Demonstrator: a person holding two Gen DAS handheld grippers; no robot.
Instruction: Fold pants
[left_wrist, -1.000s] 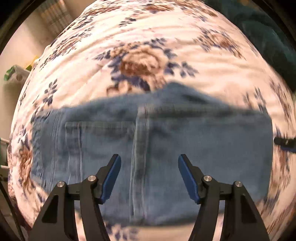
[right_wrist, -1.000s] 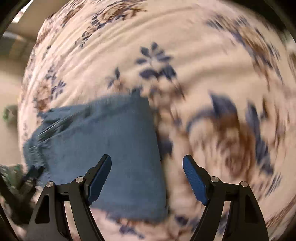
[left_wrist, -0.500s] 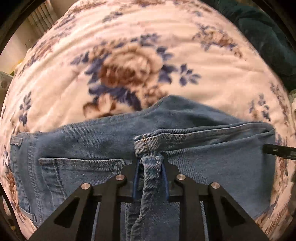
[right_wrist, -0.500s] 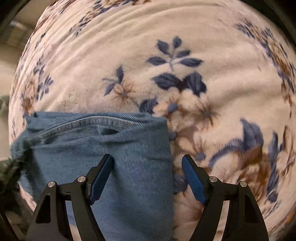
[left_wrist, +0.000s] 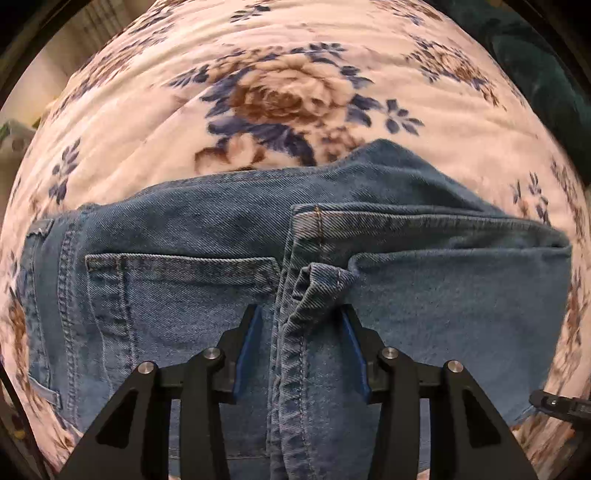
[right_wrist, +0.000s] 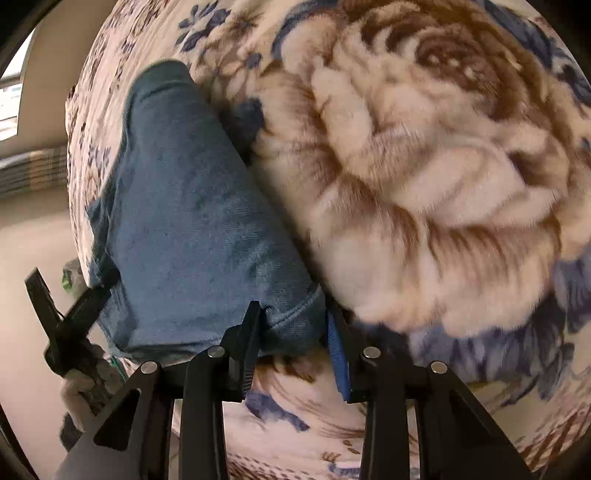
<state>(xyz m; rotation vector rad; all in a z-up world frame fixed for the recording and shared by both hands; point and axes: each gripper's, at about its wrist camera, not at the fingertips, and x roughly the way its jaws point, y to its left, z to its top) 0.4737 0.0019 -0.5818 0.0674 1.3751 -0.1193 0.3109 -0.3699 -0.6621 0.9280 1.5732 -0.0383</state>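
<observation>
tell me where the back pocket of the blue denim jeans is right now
In the left wrist view, the back pocket sits on the left half of the folded blue denim jeans, just left of the raised centre seam, with the floral fleece blanket beyond.

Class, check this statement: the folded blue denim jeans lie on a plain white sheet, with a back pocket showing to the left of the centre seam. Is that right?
Not quite. The folded blue denim jeans lie on a cream blanket with brown and blue flowers, not a plain white sheet. The left wrist view shows this, and the back pocket left of the centre seam.
</observation>
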